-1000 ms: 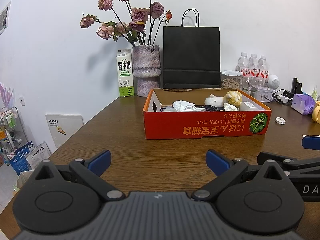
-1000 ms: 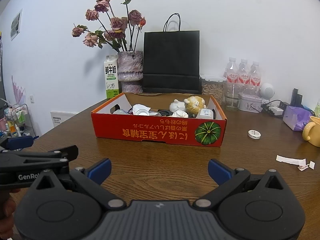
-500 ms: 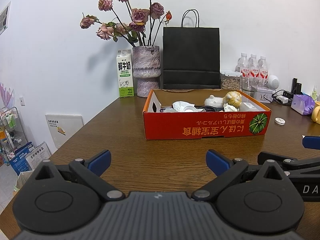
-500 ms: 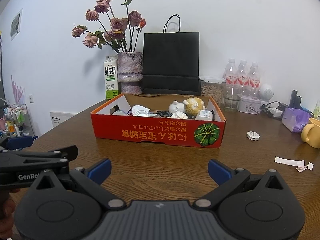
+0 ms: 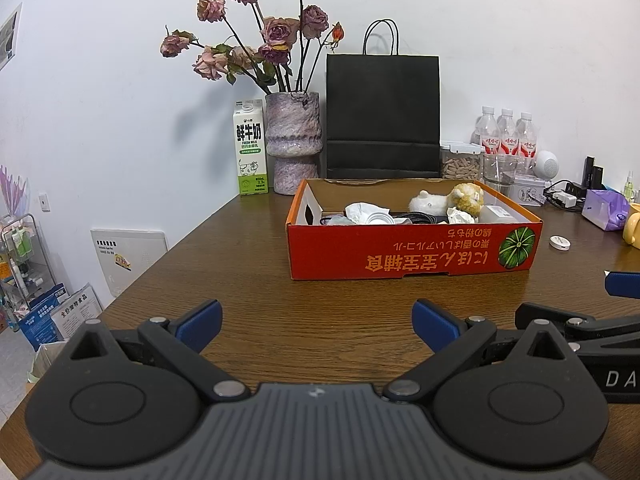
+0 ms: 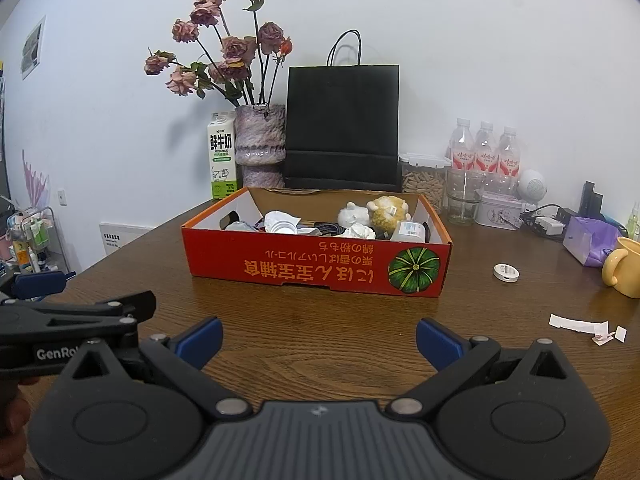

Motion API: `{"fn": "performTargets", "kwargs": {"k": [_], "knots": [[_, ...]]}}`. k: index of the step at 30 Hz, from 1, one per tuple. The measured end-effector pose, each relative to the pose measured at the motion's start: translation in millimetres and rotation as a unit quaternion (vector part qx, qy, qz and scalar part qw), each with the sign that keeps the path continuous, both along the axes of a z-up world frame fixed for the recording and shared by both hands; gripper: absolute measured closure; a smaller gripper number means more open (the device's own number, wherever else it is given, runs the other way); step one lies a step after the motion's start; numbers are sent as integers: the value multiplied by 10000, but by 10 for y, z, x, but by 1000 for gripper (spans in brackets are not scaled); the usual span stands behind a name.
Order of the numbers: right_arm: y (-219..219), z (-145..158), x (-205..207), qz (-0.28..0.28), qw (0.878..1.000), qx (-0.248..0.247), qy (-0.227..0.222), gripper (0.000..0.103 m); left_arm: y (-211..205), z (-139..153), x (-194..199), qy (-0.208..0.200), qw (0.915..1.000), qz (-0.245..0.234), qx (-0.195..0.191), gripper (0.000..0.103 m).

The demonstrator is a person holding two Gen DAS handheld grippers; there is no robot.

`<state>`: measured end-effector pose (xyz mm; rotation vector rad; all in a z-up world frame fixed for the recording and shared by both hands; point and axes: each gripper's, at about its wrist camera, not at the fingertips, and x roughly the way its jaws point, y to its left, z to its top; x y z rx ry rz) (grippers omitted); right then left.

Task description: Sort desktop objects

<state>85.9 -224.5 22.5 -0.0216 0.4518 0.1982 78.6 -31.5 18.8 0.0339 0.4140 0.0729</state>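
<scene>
Desktop objects, among them two plush toys (image 6: 376, 213) and crumpled paper (image 6: 282, 222), lie inside the red cardboard box (image 6: 316, 266) on my wooden table (image 6: 320, 332). Near the box, my left gripper (image 5: 316, 326) and right gripper (image 6: 318, 338) gape wide, holding nothing.

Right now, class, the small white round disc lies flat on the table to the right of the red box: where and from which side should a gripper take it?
Grip the white disc across its outer rim, coming from above. It lies flat and low on the wooden table, so only its edges offer a pinch. The right gripper, open and empty, looks nearer.
</scene>
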Motion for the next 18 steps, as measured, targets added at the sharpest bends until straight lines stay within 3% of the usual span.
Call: {"fn": "performTargets", "kwargs": {"k": [18], "knots": [[-1,0,12,-21,10000,-27,14,0,-8,-10,9,-15,10000,-24,-33,0]]}}
